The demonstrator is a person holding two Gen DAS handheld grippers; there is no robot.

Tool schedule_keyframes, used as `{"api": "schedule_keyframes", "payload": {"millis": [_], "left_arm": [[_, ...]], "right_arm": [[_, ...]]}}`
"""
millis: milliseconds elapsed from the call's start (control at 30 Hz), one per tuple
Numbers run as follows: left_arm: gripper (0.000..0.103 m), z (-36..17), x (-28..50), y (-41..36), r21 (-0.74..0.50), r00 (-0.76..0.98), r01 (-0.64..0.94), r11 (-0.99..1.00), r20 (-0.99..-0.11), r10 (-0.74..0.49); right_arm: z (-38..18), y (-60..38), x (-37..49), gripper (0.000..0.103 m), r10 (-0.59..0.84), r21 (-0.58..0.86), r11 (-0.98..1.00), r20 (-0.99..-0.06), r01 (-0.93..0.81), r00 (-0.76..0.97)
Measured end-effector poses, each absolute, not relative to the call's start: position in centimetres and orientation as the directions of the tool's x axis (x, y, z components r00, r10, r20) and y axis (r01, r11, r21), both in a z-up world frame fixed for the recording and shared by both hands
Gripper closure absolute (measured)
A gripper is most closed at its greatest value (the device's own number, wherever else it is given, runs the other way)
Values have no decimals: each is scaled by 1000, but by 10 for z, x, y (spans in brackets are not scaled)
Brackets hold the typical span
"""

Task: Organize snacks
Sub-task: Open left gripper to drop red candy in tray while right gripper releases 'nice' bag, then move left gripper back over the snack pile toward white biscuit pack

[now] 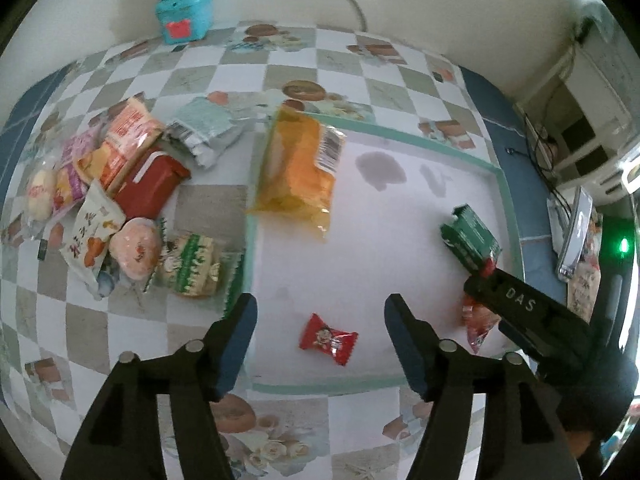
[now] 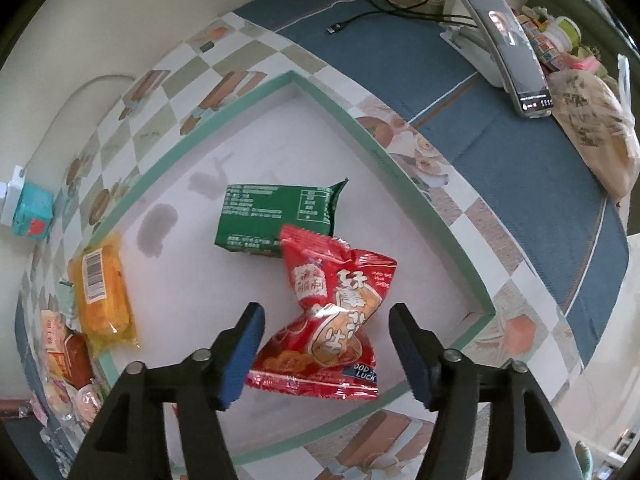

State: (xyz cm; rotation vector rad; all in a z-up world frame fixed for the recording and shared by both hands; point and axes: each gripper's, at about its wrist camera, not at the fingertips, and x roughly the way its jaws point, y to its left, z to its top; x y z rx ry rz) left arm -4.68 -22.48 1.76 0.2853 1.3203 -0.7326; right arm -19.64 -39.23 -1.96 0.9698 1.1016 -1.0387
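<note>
A shallow white tray with a green rim (image 1: 507,196) (image 2: 400,168) lies on the checked tablecloth. In it are a small red candy (image 1: 328,339), a green packet (image 1: 470,236) (image 2: 276,216), a red crumpled snack bag (image 2: 332,312) (image 1: 478,326) and an orange bag (image 1: 298,168) (image 2: 104,296) lying over the rim. My left gripper (image 1: 320,312) is open above the candy. My right gripper (image 2: 326,318) is open, its fingers either side of the red bag; it also shows in the left wrist view (image 1: 520,304).
A pile of several snack packets (image 1: 116,200) lies left of the tray. A teal box (image 1: 185,16) stands by the wall. A phone on a stand (image 2: 504,44) and a plastic bag (image 2: 596,128) sit on the blue cloth to the right.
</note>
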Motion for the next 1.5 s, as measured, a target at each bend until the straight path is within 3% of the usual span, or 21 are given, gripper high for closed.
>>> {"api": "schedule_keyframes", "payload": {"millis": [67,133,233,467,600,733,1200,1500], "left_arm": [[29,17,-38,-218,-228,57,603,764,-944,-326],[22,17,-29,-210,-230,61,578,783,-945,-322],[22,15,-11,-194,-204,86,524,827,-953,-290],[20,13,45,-133,-91,211,322,942,-964,-165],[11,12,70,-94,-49,245,200,979,-964,-98],[11,8,85,-64,-26,232,114,993,-971,-52],[10,3,113,18,-17,248,-157,987,-968,23],[10,2,125,50,-1,243,-216,976,-969,53]], "right_arm": [[-19,-390,-193,14,-158,99,248,-977,964,141],[-19,-387,-189,10,-161,98,258,-976,961,143],[-18,-383,-184,0,-172,84,274,-976,958,135],[-7,-366,-162,0,-220,58,343,-965,938,140],[5,-348,-142,0,-260,48,406,-951,913,165],[16,-327,-123,0,-289,39,466,-937,884,194],[25,-240,-53,0,-295,-5,668,-920,744,258],[19,-199,-21,0,-236,25,725,-930,688,282]]}}
